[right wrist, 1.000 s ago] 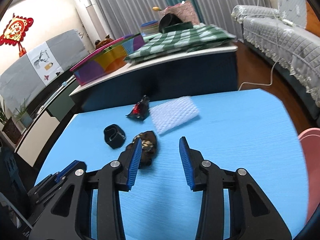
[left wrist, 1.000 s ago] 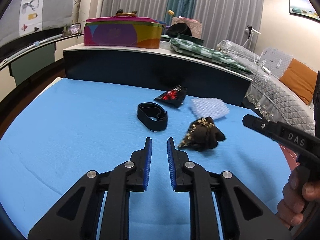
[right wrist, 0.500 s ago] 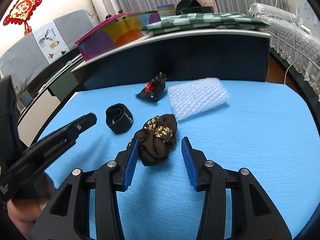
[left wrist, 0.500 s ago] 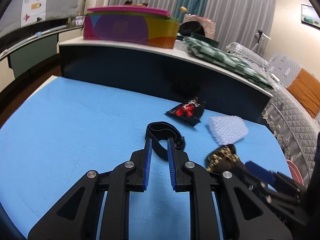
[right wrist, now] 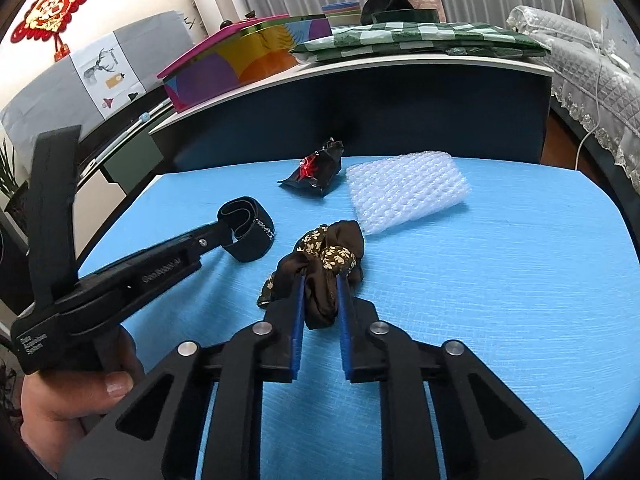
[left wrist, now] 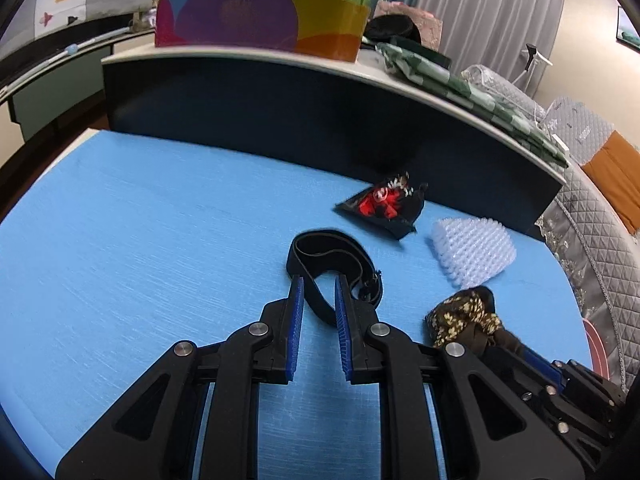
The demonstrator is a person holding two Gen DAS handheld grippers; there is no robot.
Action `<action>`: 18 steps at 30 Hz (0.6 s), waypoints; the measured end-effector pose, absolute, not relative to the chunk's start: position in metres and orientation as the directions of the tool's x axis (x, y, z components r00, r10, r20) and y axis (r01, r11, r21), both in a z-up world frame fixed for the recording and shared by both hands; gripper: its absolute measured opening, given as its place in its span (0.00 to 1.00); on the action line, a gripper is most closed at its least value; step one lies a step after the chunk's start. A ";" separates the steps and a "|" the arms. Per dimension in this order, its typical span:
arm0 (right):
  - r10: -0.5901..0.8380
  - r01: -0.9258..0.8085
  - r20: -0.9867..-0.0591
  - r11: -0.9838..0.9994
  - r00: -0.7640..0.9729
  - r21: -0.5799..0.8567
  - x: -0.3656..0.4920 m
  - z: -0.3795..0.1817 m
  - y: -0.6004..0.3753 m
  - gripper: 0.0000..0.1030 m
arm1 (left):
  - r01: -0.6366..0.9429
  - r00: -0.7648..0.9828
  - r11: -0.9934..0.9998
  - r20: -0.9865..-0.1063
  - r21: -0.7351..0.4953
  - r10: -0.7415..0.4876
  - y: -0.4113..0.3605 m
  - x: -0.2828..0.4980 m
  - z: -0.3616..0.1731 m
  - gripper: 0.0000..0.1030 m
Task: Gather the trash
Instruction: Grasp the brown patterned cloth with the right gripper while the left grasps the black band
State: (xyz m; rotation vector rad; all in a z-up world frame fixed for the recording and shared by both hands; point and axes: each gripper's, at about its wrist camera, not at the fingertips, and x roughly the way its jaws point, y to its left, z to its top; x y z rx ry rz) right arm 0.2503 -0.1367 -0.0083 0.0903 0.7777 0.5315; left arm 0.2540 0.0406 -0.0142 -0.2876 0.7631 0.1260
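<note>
A black band (left wrist: 334,256) lies on the blue table (left wrist: 140,220); my left gripper (left wrist: 318,284) has its fingers around the band's near loop with a narrow gap between them. The band also shows in the right wrist view (right wrist: 248,236). My right gripper (right wrist: 320,286) is shut on a brown flowered cloth (right wrist: 324,272), which also shows in the left wrist view (left wrist: 464,316). A black and red wrapper (left wrist: 384,206) and a sheet of bubble wrap (left wrist: 472,250) lie farther back; both show in the right wrist view, the wrapper (right wrist: 316,168) and the bubble wrap (right wrist: 404,190).
A dark raised counter (left wrist: 320,120) stands behind the table with a colourful box (left wrist: 260,20) and green checked cloth (right wrist: 420,38) on it. A pink rim (left wrist: 596,348) shows past the table's right edge. A grey sofa (right wrist: 580,48) is at the right.
Both grippers moved forward. My left gripper reached the black band and straddles its loop. My right gripper closed from wide open onto the brown cloth.
</note>
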 end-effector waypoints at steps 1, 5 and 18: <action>0.487 -0.423 -0.644 0.866 0.590 0.267 0.250 -0.007 -0.137 0.13 | -0.214 0.715 0.953 -0.699 -0.213 0.004 0.041 0.254 -0.015 0.09; 0.486 -0.426 -0.636 0.866 0.600 0.261 0.247 -0.001 -0.139 0.13 | -0.211 0.710 0.953 -0.704 -0.216 -0.002 0.037 0.249 -0.016 0.01; 0.462 -0.397 -0.591 0.884 0.661 0.247 0.226 0.035 -0.171 0.12 | -0.175 0.742 0.965 -0.670 -0.196 -0.001 0.004 0.210 0.017 0.01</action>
